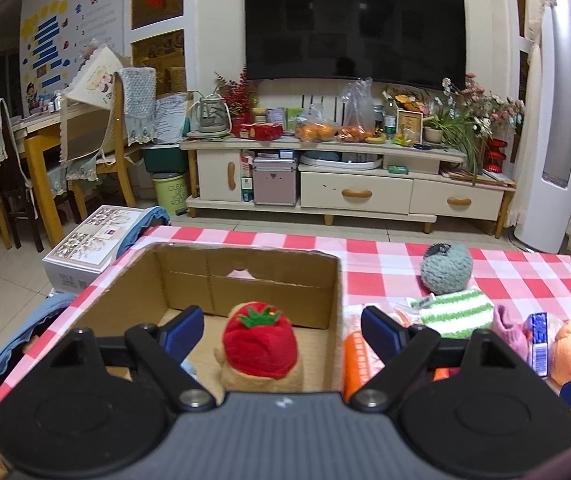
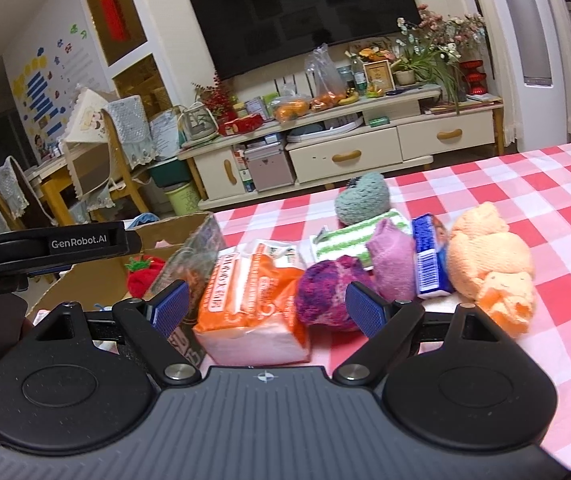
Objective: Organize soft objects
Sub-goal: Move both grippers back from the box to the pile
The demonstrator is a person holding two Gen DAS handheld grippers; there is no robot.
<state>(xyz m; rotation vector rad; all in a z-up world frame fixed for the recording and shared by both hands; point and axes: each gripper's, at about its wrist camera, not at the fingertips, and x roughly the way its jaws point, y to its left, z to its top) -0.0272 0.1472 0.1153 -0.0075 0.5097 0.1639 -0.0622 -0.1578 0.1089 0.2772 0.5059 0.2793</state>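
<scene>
A cardboard box (image 1: 245, 276) stands open on the red-checked tablecloth (image 1: 525, 276). Inside it sits a plush toy with a red strawberry cap (image 1: 259, 344). My left gripper (image 1: 283, 332) hangs over the box, open, its pads either side of the plush and clear of it. To the right of the box lie an orange tissue pack (image 2: 249, 296), a purple knit piece (image 2: 325, 292), a pink sock (image 2: 391, 260), a blue packet (image 2: 429, 256), an orange plush (image 2: 489, 256), a green striped cloth (image 2: 349, 236) and a grey knit ball (image 2: 361, 198). My right gripper (image 2: 267, 307) is open around the tissue pack and purple knit.
The table's far edge runs just behind the box and the ball. Past the left edge sit a white printed carton (image 1: 93, 248) and a blue bag (image 1: 17, 340) lower down. A TV stand (image 1: 349, 184) and dining chairs (image 1: 1, 176) stand across the floor.
</scene>
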